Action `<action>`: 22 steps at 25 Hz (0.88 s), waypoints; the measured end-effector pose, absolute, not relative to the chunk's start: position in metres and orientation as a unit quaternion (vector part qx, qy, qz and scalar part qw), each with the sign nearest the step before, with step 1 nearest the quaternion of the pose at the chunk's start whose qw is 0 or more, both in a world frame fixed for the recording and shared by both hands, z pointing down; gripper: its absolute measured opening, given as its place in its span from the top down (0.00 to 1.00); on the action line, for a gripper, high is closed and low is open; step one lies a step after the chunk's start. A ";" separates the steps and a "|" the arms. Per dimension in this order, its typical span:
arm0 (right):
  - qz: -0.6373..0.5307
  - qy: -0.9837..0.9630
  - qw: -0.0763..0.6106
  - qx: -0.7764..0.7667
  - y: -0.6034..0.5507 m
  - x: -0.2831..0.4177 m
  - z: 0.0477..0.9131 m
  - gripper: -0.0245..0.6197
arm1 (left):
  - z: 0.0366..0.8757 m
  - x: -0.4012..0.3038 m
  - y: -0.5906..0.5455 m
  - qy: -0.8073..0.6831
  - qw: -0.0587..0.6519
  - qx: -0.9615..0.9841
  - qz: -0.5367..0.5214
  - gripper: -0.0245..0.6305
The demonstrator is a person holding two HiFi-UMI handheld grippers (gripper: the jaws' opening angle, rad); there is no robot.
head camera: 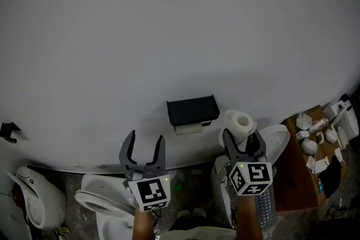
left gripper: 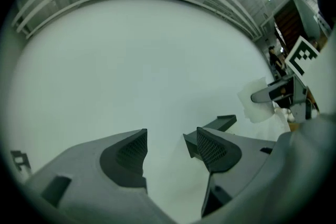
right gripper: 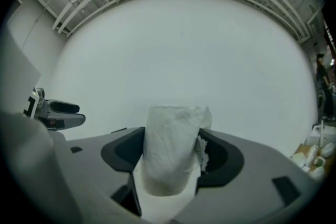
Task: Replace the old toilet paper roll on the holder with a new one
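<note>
A black toilet paper holder is fixed on the white wall, with a thin old roll under its shelf. My right gripper is shut on a new white toilet paper roll, held upright to the right of the holder; in the right gripper view the roll fills the gap between both pads. My left gripper stands open and empty, below and left of the holder. The left gripper view shows the holder's edge just behind the right fingertip, and the new roll at the right.
A white toilet stands below the left gripper and a second white fixture at the far left. A brown cardboard box with bottles and small items sits at the right. A small black fitting is on the wall at the left.
</note>
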State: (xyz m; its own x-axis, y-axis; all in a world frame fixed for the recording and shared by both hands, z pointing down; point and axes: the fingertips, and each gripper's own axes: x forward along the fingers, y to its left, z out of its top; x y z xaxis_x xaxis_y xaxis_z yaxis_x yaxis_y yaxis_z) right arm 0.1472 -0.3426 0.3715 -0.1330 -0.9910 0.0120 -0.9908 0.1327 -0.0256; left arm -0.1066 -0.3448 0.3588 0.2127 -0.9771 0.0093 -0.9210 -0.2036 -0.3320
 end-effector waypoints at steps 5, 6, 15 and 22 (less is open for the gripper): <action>-0.018 0.748 -0.002 -0.663 -0.346 0.158 0.378 0.50 | 0.381 -0.078 -0.352 0.577 0.215 -0.753 -0.232 0.54; -0.019 0.748 -0.002 -0.664 -0.346 0.161 0.378 0.50 | 0.385 -0.071 -0.354 0.566 0.235 -0.748 -0.255 0.54; -0.026 0.736 -0.006 -0.676 -0.345 0.180 0.387 0.50 | 0.432 -0.010 -0.366 0.446 0.404 -0.676 -0.425 0.51; -0.025 0.732 -0.005 -0.681 -0.346 0.190 0.386 0.50 | 0.450 0.012 -0.371 0.421 0.433 -0.662 -0.444 0.50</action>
